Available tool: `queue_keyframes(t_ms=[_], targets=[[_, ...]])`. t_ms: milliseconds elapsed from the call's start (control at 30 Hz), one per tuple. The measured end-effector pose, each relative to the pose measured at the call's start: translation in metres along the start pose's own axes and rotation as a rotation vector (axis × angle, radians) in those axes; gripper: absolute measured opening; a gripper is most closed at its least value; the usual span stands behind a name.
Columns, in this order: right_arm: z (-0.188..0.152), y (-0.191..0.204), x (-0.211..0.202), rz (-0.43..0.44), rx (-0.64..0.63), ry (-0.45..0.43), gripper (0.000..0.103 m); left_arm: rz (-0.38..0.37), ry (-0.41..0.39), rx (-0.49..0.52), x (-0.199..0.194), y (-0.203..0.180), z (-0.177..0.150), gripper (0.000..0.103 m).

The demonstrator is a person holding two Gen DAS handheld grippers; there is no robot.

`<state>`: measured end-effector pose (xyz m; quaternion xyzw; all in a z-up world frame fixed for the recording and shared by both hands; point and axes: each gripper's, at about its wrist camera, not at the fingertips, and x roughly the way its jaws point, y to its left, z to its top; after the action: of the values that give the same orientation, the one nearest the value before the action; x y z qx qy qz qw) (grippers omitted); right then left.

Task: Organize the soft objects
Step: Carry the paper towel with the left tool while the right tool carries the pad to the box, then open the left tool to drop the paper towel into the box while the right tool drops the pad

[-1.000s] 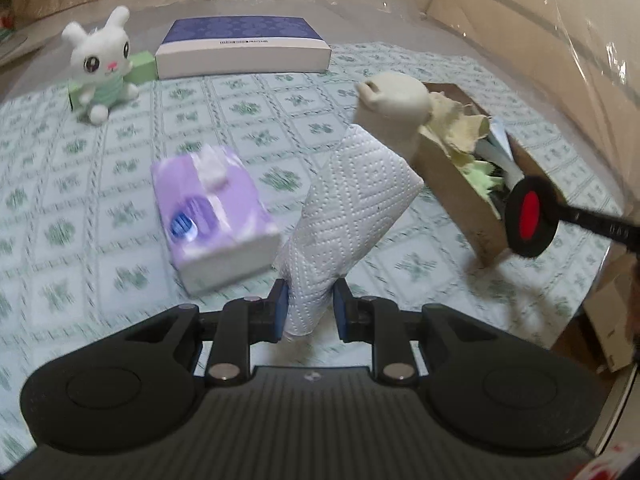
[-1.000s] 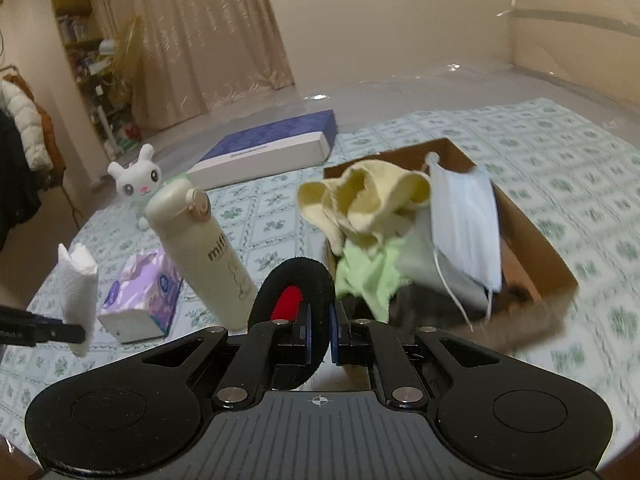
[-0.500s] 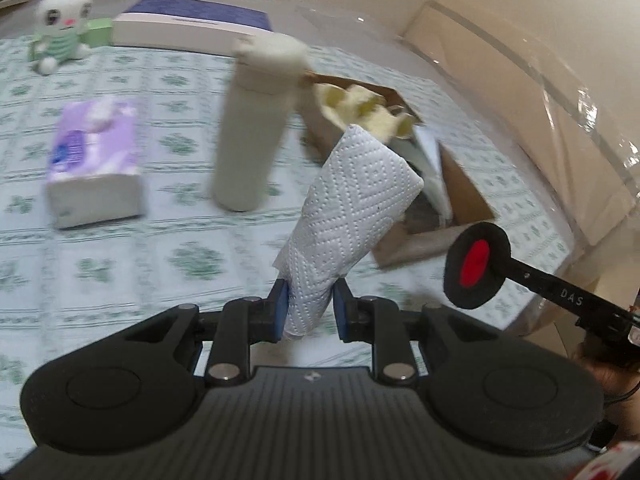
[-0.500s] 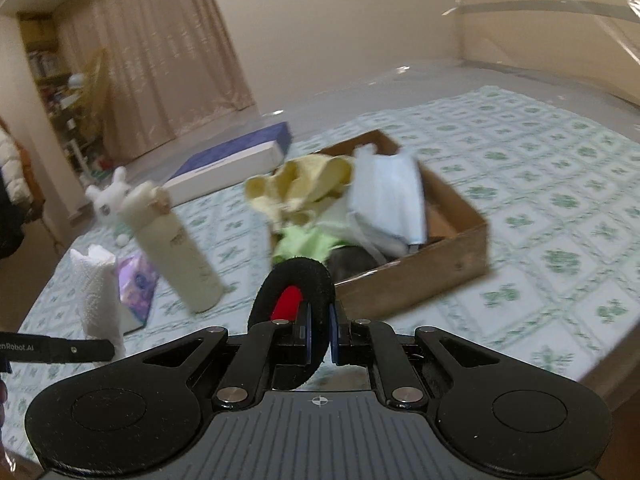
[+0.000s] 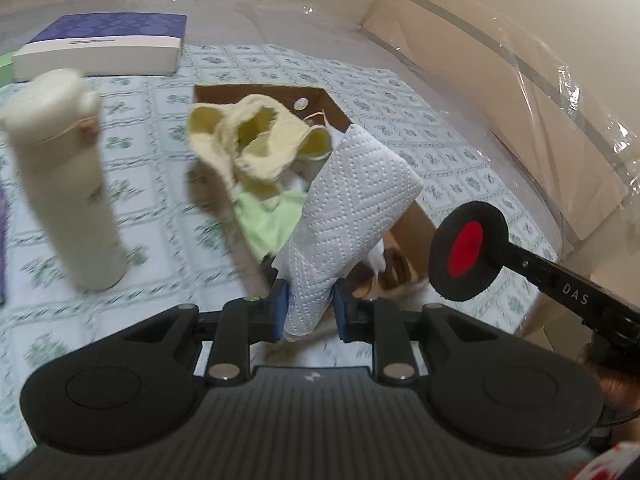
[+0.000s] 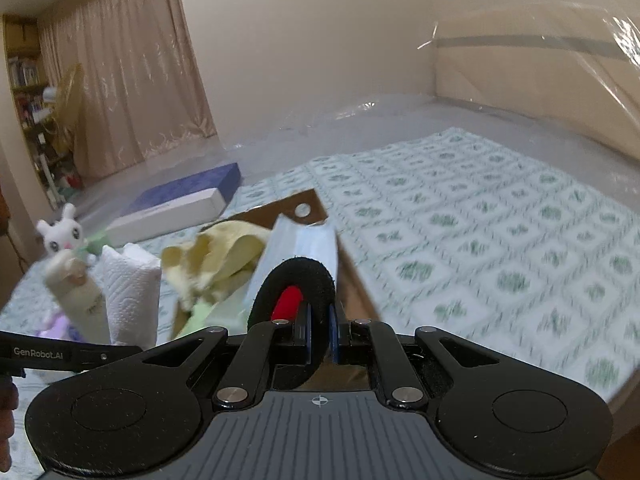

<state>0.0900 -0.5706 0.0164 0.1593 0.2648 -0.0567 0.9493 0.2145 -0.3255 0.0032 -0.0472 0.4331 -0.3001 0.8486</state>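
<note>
Paper towel [image 5: 340,216]: folded wad pinched betw. the blue pads of the left hand-held gripper [image 5: 308,308], sticking up and fwd, now hanging right over the near end of the box [image 5: 316,94]. A sec ago it was out over open cloth w/ the purple tissue pack beside it and the box off to the side; now the box fills the middle of the left wrist view and the tissue pack is only a sliver at the left edge. So the left hand has swung across to the box. Grip on the towel unchanged.

Right hand-held gripper [image 6: 318,330] is clamped narrow on the black pad w/ red centre [image 6: 294,300], same as before. It has come closer too: in the left view the pad sits just beside the towel, at the box's near corner.

Box already holds the yellow cloth [image 5: 256,144], green cloth [image 5: 266,220] and a face mask [image 6: 304,248], piled high. Bottle [image 5: 68,184] stands on the patterned cloth [image 5: 420,120], left of the box; not soft, prob. stays out.

Meaning: both soft items look ready for drop-off; next is prob. opening over the box. Pile is tall, so the towel may slide off the edge. Plush bunny [image 6: 60,234] and tissue pack are left to do.
</note>
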Motion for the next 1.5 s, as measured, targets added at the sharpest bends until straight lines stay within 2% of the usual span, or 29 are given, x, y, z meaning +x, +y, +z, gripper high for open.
queue_keyframes(t_ms=[233,367,500,600,667,733,800,833,867,1033,1133,1200,1267,1400,1467,1500], targets=[[0.015,-0.003,0.059,-0.013,-0.141,0.094,0.009,0.039,0.027,-0.020,0.057,-0.009,0.026,0.022],[0.005,0.000,0.095,-0.027,-0.217,0.180,0.009,0.061,0.041,-0.009,0.080,-0.011,0.032,0.024],[-0.008,0.002,0.120,-0.043,-0.281,0.227,0.009,0.088,0.061,0.029,0.094,-0.010,0.033,0.028],[-0.012,0.003,0.125,-0.048,-0.308,0.223,0.010,0.100,0.062,0.061,0.096,-0.010,0.030,0.038],[-0.011,0.002,0.125,-0.037,-0.318,0.213,0.011,0.109,0.051,0.079,0.090,-0.011,0.028,0.050],[-0.010,0.001,0.122,-0.029,-0.323,0.202,0.016,0.118,0.021,0.087,0.081,-0.011,0.026,0.056],[-0.009,0.000,0.115,-0.008,-0.319,0.180,0.029,0.118,-0.004,0.093,0.070,-0.011,0.023,0.058],[-0.008,0.000,0.111,-0.001,-0.317,0.169,0.042,0.115,-0.017,0.095,0.064,-0.011,0.021,0.060],[-0.008,0.000,0.106,0.004,-0.312,0.155,0.051,0.114,-0.028,0.097,0.058,-0.012,0.019,0.061],[-0.001,0.000,0.078,0.002,-0.258,0.100,0.052,0.112,-0.113,0.107,0.022,-0.017,0.000,0.071],[-0.001,-0.007,0.049,0.004,-0.156,0.048,0.054,0.098,-0.163,0.111,0.002,-0.020,-0.015,0.075],[-0.007,-0.013,0.027,0.021,-0.056,0.009,0.061,0.105,-0.188,0.103,-0.010,-0.020,-0.025,0.075],[-0.015,-0.014,0.008,0.030,0.001,-0.010,0.073,0.104,-0.197,0.081,-0.022,-0.019,-0.035,0.075],[-0.035,-0.007,-0.024,0.020,0.040,-0.003,0.078,0.121,-0.196,0.074,-0.042,-0.019,-0.056,0.078],[-0.043,0.000,-0.037,0.009,0.038,0.007,0.080,0.146,-0.201,0.084,-0.053,-0.018,-0.067,0.090],[-0.046,0.003,-0.044,-0.001,0.043,0.006,0.080,0.168,-0.204,0.076,-0.058,-0.017,-0.071,0.093]])
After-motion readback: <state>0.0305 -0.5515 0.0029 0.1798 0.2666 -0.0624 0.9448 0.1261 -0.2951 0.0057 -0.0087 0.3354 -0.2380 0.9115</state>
